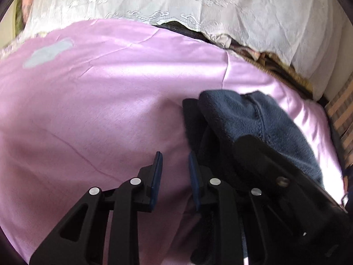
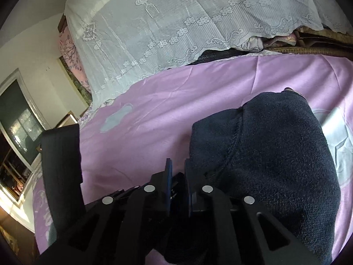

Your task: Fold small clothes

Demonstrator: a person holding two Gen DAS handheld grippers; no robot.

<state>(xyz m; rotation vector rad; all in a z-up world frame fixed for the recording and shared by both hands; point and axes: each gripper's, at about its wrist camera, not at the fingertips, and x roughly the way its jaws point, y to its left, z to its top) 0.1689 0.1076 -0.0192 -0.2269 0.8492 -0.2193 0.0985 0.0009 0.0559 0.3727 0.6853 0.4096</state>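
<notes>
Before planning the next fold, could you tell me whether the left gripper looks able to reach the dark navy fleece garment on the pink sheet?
Probably yes: the dark navy fleece garment lies just right of the left gripper, whose jaws stand empty; only the right gripper crowds it.

- Left wrist view: looks forward and down, close over the pink sheet (image 1: 99,114), toward the bed's far edge.
- Right wrist view: same facing, equally near.
- Shared: pink sheet, white lace cover (image 2: 176,22), dark blue garment (image 1: 253,119).

- We are in a home bedroom: a bed (image 2: 198,92) under a pink sheet.
- A white lace cover (image 2: 176,17) drapes bedding behind.
- A framed window (image 2: 19,121) stands left.
</notes>
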